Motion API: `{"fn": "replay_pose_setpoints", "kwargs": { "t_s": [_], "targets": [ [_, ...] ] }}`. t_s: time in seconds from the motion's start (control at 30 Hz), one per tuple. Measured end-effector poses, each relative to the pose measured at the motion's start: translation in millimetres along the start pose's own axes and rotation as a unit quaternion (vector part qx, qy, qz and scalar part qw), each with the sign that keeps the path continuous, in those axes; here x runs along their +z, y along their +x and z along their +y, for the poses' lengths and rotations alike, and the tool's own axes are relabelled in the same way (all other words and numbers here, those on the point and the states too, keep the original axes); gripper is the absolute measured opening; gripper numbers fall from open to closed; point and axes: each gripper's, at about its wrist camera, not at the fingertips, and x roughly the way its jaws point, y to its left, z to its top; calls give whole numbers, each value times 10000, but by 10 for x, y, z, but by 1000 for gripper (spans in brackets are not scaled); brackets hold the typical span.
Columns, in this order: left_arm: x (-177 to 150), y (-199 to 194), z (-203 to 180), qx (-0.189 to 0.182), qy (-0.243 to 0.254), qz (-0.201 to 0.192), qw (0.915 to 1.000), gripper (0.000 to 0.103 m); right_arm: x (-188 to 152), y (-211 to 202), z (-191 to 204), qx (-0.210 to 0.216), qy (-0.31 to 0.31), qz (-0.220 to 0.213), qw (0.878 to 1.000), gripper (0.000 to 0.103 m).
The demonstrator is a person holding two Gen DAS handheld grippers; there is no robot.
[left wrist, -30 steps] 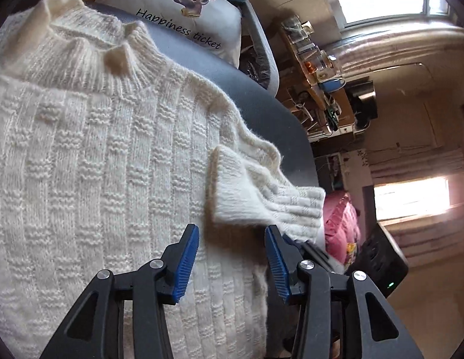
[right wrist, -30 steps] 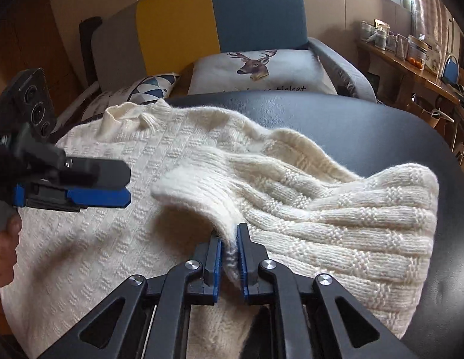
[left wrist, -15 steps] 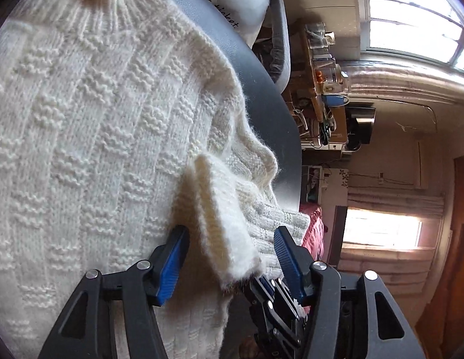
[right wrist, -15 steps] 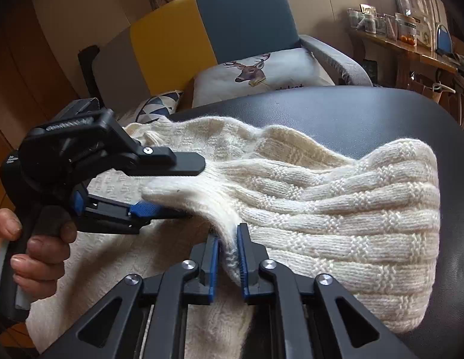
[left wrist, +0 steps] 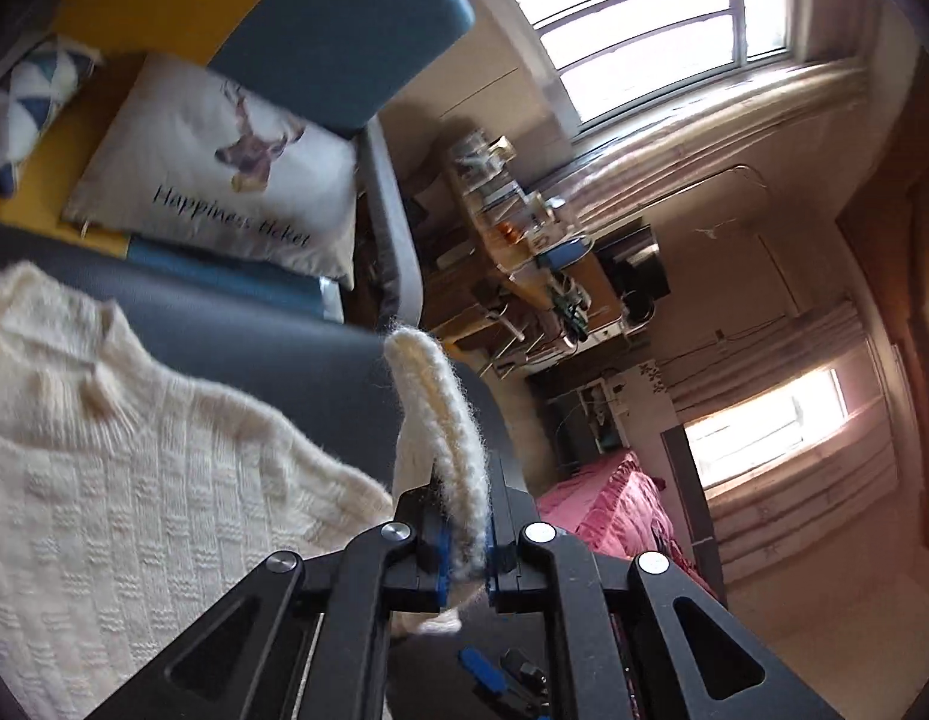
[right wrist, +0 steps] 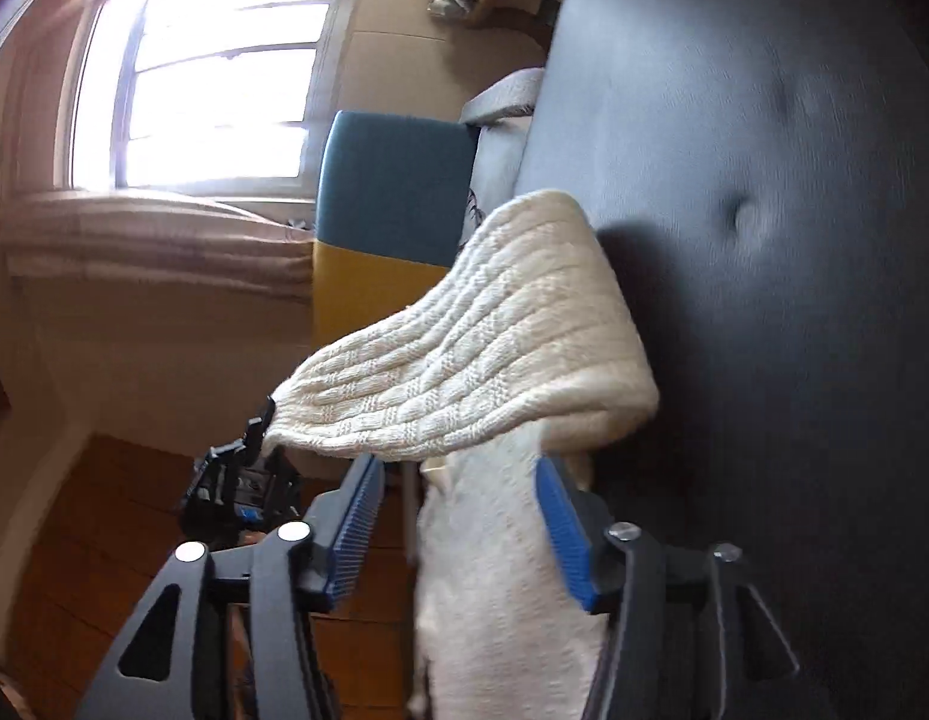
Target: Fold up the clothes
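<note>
A cream knit sweater (left wrist: 134,510) lies spread on the dark leather surface (left wrist: 254,336). My left gripper (left wrist: 464,552) is shut on the sweater's sleeve cuff (left wrist: 440,420), which stands up from its jaws. In the right wrist view the sleeve (right wrist: 476,348) is stretched in the air from the left gripper (right wrist: 248,468) toward the sweater body. My right gripper (right wrist: 458,528) is open, its blue pads on either side of a fold of sweater (right wrist: 500,588) without pinching it.
A blue and yellow armchair (left wrist: 344,30) with a deer-print pillow (left wrist: 224,162) stands behind the leather surface (right wrist: 764,240). A cluttered wooden shelf (left wrist: 524,252) and a pink cloth (left wrist: 608,510) are to the right. A bright window (right wrist: 212,90) is behind.
My left gripper closed on the sleeve cuff and lifted it. My right gripper let go of the sleeve and opened. Both views have swung round sharply.
</note>
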Motion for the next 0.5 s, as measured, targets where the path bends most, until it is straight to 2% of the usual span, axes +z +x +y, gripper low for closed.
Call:
{"fn": "replay_pose_setpoints", "kwargs": {
  "t_s": [0.03, 0.1, 0.17, 0.3, 0.5],
  "targets": [
    [41, -148, -45, 1, 85, -97, 9999, 8, -45, 49, -44, 231, 219, 43, 9995, 92],
    [115, -390, -130, 4, 221, -279, 9994, 8, -123, 188, -104, 537, 584, 110, 9968, 100],
    [167, -620, -158, 11, 292, -444, 9986, 8, -182, 361, -148, 710, 882, 140, 9935, 100],
    [192, -1031, -99, 56, 349, -652, 9972, 8, -212, 763, -184, 776, 1191, 69, 9898, 100],
    [170, -1551, 200, 244, 284, -869, 9955, 8, -87, 1258, -149, 387, 1141, -141, 9926, 99]
  ]
}}
